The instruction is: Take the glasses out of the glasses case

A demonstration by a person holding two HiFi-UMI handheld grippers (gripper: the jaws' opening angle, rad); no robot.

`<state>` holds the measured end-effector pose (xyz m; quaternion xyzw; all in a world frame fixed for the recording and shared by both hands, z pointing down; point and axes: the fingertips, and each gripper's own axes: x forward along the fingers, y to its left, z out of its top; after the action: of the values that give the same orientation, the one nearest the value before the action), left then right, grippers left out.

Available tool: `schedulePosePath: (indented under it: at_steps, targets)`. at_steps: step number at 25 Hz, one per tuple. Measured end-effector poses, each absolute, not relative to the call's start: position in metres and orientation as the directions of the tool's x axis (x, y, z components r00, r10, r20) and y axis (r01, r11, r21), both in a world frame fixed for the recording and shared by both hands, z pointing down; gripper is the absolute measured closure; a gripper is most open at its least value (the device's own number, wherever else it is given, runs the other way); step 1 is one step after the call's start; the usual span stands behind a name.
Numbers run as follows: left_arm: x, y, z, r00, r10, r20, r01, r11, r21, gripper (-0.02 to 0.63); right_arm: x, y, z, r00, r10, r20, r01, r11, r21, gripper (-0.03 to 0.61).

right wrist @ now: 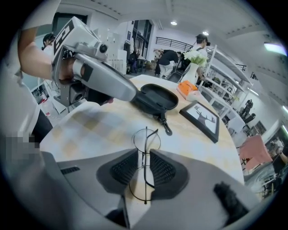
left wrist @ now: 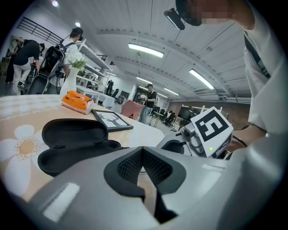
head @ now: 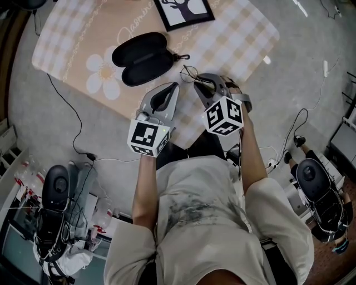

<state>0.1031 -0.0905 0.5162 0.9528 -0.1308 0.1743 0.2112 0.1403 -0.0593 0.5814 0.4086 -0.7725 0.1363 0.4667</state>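
The black glasses case [head: 143, 57] lies open and empty on the checked table mat; it also shows close by in the left gripper view [left wrist: 72, 143] and further off in the right gripper view [right wrist: 155, 98]. My right gripper [head: 196, 87] holds thin round wire glasses [right wrist: 145, 166] on edge between its pads, just above the mat and right of the case; the glasses [head: 191, 72] stick out past its tips. My left gripper [head: 173, 87] hovers beside it, jaws shut [left wrist: 143, 153] with nothing in them, near the case's front edge.
A framed deer picture [head: 183, 12] lies behind the case. An orange object [left wrist: 76, 99] and a vase of white flowers [left wrist: 72, 67] stand further back. The mat's near edge [head: 183, 139] is just under my grippers. Cables and chairs are on the floor around the table.
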Motion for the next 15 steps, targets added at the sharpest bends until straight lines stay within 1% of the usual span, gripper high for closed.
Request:
schedulePosePath:
  at_steps: [7, 12, 13, 15]
  targets:
    - [0.102, -0.091, 0.512, 0.907, -0.176, 0.383, -0.32, -0.88, 0.353, 0.606, 0.141, -0.059, 0.575, -0.226, -0.517, 0.826, -0.769, 0.615, 0.174, 0.476]
    - [0.104, -0.089, 0.505, 0.913, -0.171, 0.37, -0.306, -0.887, 0.345, 0.606, 0.144, -0.062, 0.556, -0.214, -0.566, 0.796, -0.789, 0.581, 0.2, 0.477]
    - [0.105, -0.089, 0.503, 0.915, -0.169, 0.366, -0.302, -0.89, 0.343, 0.606, 0.145, -0.063, 0.549, -0.213, -0.583, 0.784, -0.798, 0.567, 0.205, 0.485]
    - [0.107, -0.089, 0.497, 0.92, -0.166, 0.356, -0.292, -0.895, 0.337, 0.606, 0.15, -0.064, 0.533, -0.206, -0.622, 0.756, -0.816, 0.535, 0.218, 0.529]
